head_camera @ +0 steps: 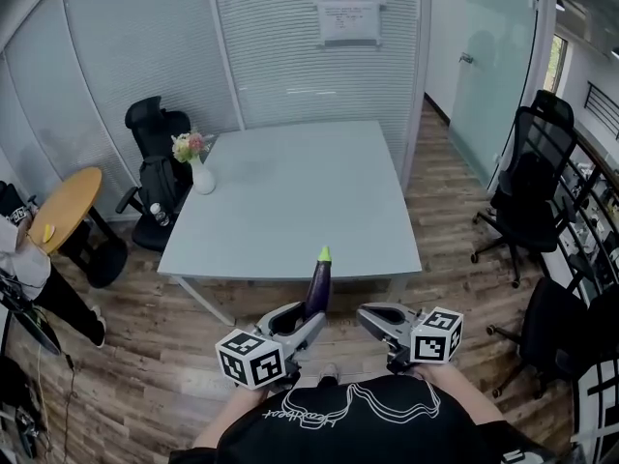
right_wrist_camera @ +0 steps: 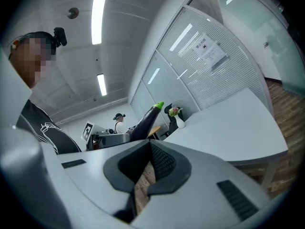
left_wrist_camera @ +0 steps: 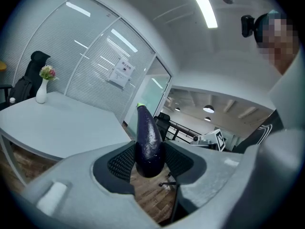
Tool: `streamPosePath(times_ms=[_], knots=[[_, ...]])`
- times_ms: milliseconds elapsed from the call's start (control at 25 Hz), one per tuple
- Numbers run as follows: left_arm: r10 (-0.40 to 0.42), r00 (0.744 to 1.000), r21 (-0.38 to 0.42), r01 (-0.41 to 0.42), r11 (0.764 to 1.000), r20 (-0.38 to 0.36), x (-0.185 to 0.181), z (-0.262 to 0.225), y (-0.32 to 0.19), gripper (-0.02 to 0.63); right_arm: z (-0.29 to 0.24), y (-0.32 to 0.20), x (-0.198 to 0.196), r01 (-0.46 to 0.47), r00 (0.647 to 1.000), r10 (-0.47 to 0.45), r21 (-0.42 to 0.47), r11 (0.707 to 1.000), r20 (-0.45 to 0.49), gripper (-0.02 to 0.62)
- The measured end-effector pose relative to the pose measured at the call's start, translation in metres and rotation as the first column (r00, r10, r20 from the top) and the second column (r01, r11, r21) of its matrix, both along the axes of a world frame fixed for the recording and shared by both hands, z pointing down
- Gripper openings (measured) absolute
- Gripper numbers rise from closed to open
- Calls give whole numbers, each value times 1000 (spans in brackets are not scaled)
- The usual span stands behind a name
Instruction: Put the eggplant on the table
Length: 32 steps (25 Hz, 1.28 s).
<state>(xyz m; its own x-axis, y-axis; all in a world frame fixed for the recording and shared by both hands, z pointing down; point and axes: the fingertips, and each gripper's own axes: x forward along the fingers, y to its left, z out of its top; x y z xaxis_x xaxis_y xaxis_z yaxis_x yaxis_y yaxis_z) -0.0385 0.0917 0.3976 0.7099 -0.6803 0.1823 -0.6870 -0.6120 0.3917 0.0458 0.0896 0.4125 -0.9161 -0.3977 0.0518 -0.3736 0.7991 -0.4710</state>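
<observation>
So the long dark-purple eggplant with the green stem cap [head_camera: 318, 286] isn't on the table, it's up in the air just short of the near edge of the big pale grey square table [head_camera: 290, 201], over the wood-plank floor [head_camera: 184, 356]. The left gripper [head_camera: 308, 319] has it clamped by the fat bottom end. In the left gripper view the meshy black pads [left_wrist_camera: 121, 162] sit spread fairly wide, pressed on either side of the eggplant [left_wrist_camera: 149, 142], stem end pointing up.

The right gripper [head_camera: 372, 317] has nothing in it. In its own view the jaws are drawn together, with only a thin sliver of floor showing lower down. It sits just beside the left one.

As for writing, the white paper notice [head_camera: 348, 8] on the frosted glass wall behind the table is headed 禁止拍照, and the smaller lines under it are too tiny to read. The person's black shirt [head_camera: 348, 423] has white cursive print I can't make out.

A white vase with pink and yellow flowers [head_camera: 200, 167] stands at the table's far left corner.
</observation>
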Motion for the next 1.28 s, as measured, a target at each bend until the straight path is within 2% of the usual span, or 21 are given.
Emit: streamPosePath(times_ms=[720, 1000, 1280], knots=[[41, 999, -48, -42, 998, -10, -59, 11, -183, 199, 6, -178, -54, -63, 998, 62, -50, 997, -20, 9], [48, 999, -52, -48, 998, -2, -80, 20, -220, 199, 9, -216, -72, -84, 996, 83, -39, 996, -31, 9], [29, 1000, -74, -29, 997, -4, -89, 34, -238, 199, 20, -230, -74, -90, 995, 87, -61, 994, -44, 9]])
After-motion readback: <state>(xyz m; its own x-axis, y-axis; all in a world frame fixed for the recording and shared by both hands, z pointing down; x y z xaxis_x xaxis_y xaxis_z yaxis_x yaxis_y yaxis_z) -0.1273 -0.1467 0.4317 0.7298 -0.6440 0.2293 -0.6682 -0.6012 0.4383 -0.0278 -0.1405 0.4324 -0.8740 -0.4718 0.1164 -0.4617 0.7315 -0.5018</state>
